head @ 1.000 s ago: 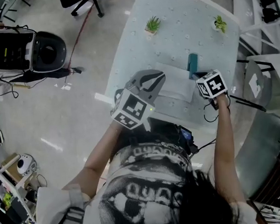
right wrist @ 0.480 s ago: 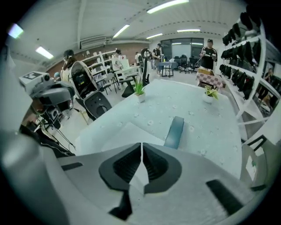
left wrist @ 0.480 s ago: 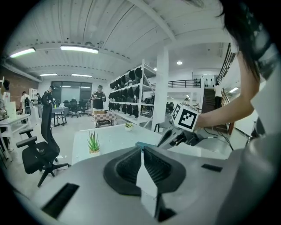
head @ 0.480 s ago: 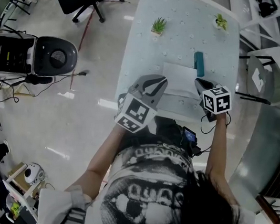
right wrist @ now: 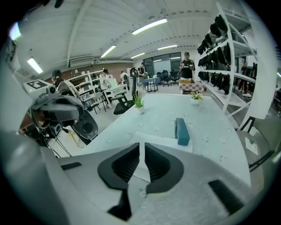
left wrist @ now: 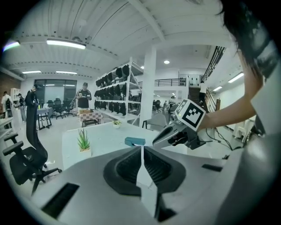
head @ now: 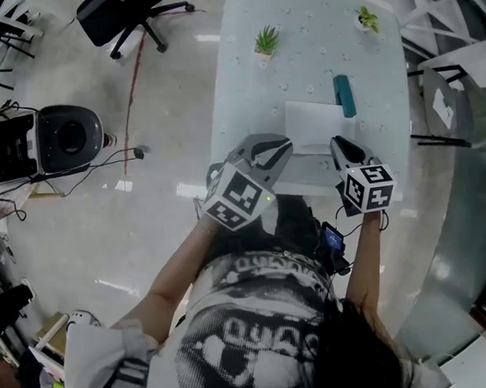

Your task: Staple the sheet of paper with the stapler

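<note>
**INSPECTION: STAPLING JOB – NEITHER TOOL ENGAGED, RESULT UNVERIFIED**

Progress: no part of the job can be confirmed from this position. The stapler point(head: 344, 96) lies flat on the surface point(head: 300, 56) and is not gripped. The sheet of paper point(head: 313, 124) also lies flat and nothing holds it. No staple can be made out on the sheet, as it is too small to tell at this range. Judgement: stapling is either not started or already over, and the views don't settle which. If not started, what's left is to grip the stapler, line it up on a corner of the sheet and press.

Tongs: the left tongs point(head: 279, 145) are pressed together with nothing between them. They hang over the near edge of the surface, short of the sheet. The right tongs point(head: 337, 144) are opening, with a slim gap showing and nothing in it. They are near the sheet's near right corner but clear of it.

Task item condition:
- Stapler: teal body, closed, lying lengthwise at the sheet's far right edge. It is touching or just overlapping the sheet; can't say which.
- Sheet: white and uncreased, approx. mid-surface and toward the person's side.

Other items: two small potted plants point(head: 265, 40) at the far end, well apart from the work.
</note>
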